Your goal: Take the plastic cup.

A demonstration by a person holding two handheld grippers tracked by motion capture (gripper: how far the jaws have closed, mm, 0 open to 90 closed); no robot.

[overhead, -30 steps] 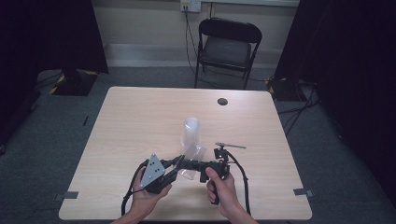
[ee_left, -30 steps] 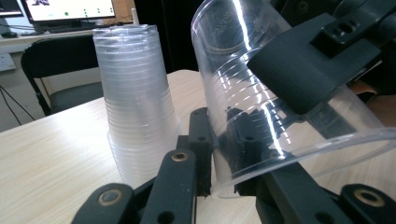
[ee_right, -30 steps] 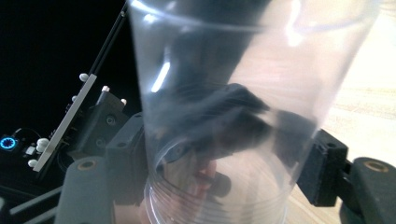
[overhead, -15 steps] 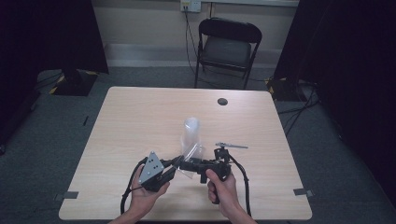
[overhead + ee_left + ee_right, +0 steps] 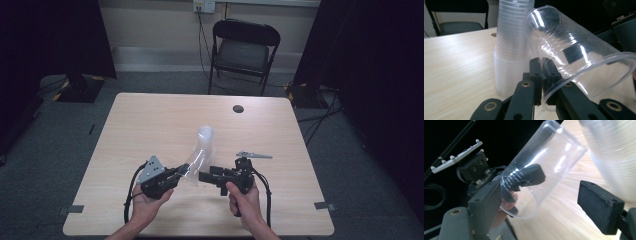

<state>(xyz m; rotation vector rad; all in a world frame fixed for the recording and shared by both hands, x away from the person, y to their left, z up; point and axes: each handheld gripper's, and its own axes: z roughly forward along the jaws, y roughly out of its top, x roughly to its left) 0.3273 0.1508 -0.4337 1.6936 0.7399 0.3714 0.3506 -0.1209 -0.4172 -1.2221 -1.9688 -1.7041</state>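
A stack of clear plastic cups (image 5: 205, 136) (image 5: 511, 50) stands rim-down on the wooden table (image 5: 150, 115). A single clear cup (image 5: 193, 165) (image 5: 574, 50) (image 5: 549, 162) lies tilted beside the stack's foot. My left gripper (image 5: 179, 173) (image 5: 542, 68) is shut on this cup's rim, with one finger inside the cup. My right gripper (image 5: 204, 176) (image 5: 544, 202) faces it from the right. Its jaws have just been opening wide, then closing in a little. The cup's open end lies between them, and the pads (image 5: 599, 205) do not press on it.
A small dark disc (image 5: 238, 108) lies on the far side of the table. A black folding chair (image 5: 245, 47) stands beyond the table's far edge. Black curtains hang at both sides. Both hands work close to the near edge.
The left gripper has drawn the single cup leftward, away from the stack's foot, and the cup now leans over. The right hand has stayed put.
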